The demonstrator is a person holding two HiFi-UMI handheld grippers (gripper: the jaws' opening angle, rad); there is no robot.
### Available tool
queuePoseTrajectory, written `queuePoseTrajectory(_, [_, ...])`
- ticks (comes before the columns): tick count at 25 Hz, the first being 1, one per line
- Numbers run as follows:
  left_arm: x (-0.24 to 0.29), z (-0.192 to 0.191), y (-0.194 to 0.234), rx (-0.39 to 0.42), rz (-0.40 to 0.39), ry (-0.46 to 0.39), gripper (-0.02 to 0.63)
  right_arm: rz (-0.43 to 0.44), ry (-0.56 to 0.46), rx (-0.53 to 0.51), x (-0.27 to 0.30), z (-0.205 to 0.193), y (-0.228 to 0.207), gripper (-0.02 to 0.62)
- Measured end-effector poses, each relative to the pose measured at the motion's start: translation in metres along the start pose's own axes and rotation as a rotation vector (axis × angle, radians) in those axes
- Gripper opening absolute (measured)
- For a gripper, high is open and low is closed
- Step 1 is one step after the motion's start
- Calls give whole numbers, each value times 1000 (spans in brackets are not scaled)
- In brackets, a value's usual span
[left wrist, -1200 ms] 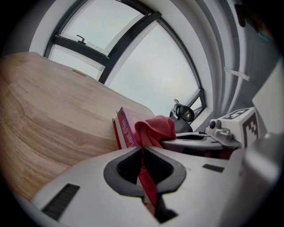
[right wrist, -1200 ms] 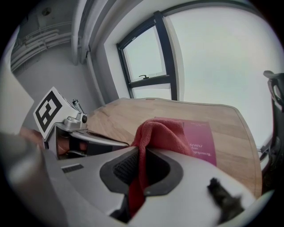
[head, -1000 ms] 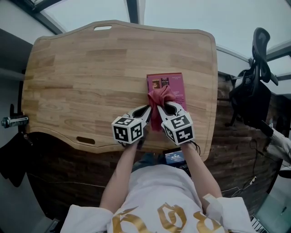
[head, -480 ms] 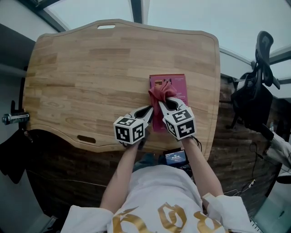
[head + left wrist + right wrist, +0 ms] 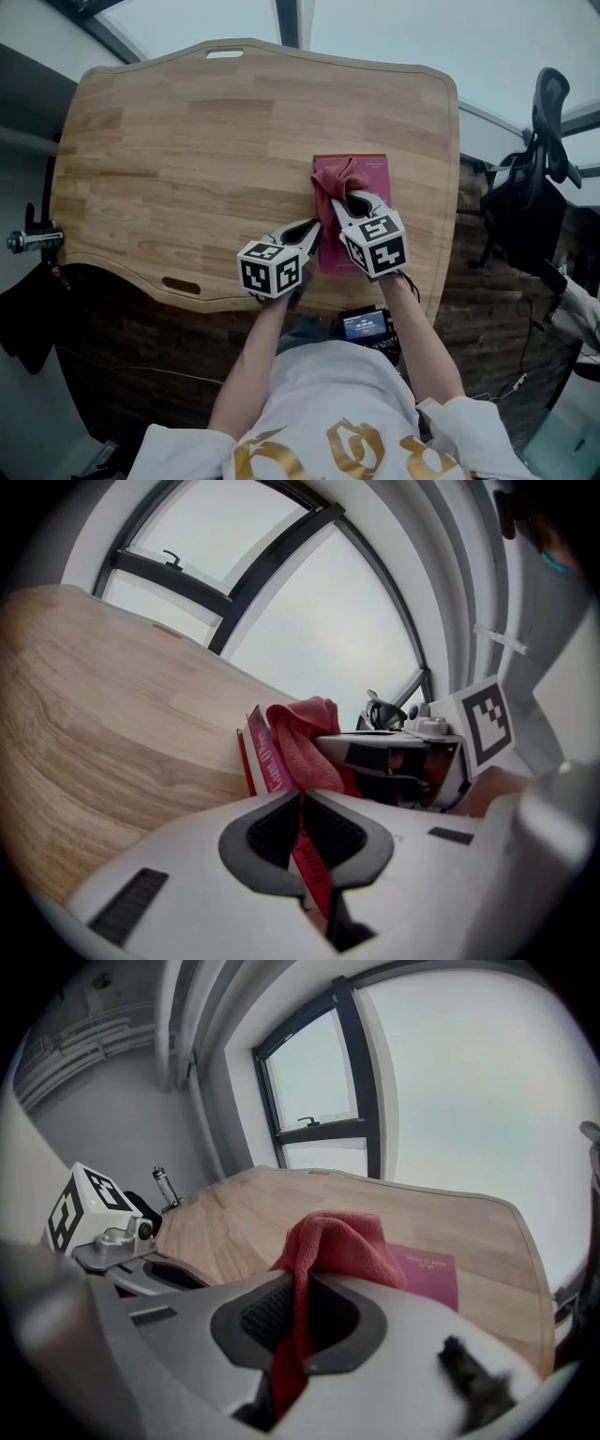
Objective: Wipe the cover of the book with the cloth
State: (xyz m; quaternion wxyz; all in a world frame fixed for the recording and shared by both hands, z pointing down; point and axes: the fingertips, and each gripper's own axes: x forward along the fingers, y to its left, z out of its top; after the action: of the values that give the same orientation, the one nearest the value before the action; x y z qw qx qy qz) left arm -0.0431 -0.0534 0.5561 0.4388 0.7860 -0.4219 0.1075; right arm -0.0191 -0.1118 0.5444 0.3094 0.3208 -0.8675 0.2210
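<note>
Book (image 5: 373, 178) lay flat on the counter (image 5: 187, 141), red cover up, with the counter's right edge just beside it and the near edge a little below it. Cloth (image 5: 339, 176), red, was bunched on the book's far-left part, touching the cover. The far-right strip of cover showed bare beside it.

Right gripper (image 5: 353, 200) sat over the book with its jaws pressed together on the cloth. In the right gripper view a fold of cloth (image 5: 337, 1241) ran down between the pads and humped up in front of them, with the book's cover (image 5: 427, 1274) just past it.

Left gripper (image 5: 314, 228) was at the book's near-left edge, its jaws pinching that edge. The left gripper view showed a thin red strip with white lettering clamped between the pads (image 5: 281, 827). The book's side ran on ahead and the cloth was heaped on top.

The two grippers were close together and angled in toward the book.

A small lit screen (image 5: 361, 325) sat just below the book, past the counter's near edge. A black chair (image 5: 539, 141) stood well to the book's right, off the counter. A metal clamp (image 5: 28, 239) was far to the book's left, at the counter's side. The rest of the counter, left of the book, was plain wood.
</note>
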Motion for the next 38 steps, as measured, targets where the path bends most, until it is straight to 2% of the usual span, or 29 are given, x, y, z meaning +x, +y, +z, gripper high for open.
queuePoseTrajectory(38, [0, 0, 1, -26, -6, -13, 23, -84, -17, 37, -7, 5, -43, 40])
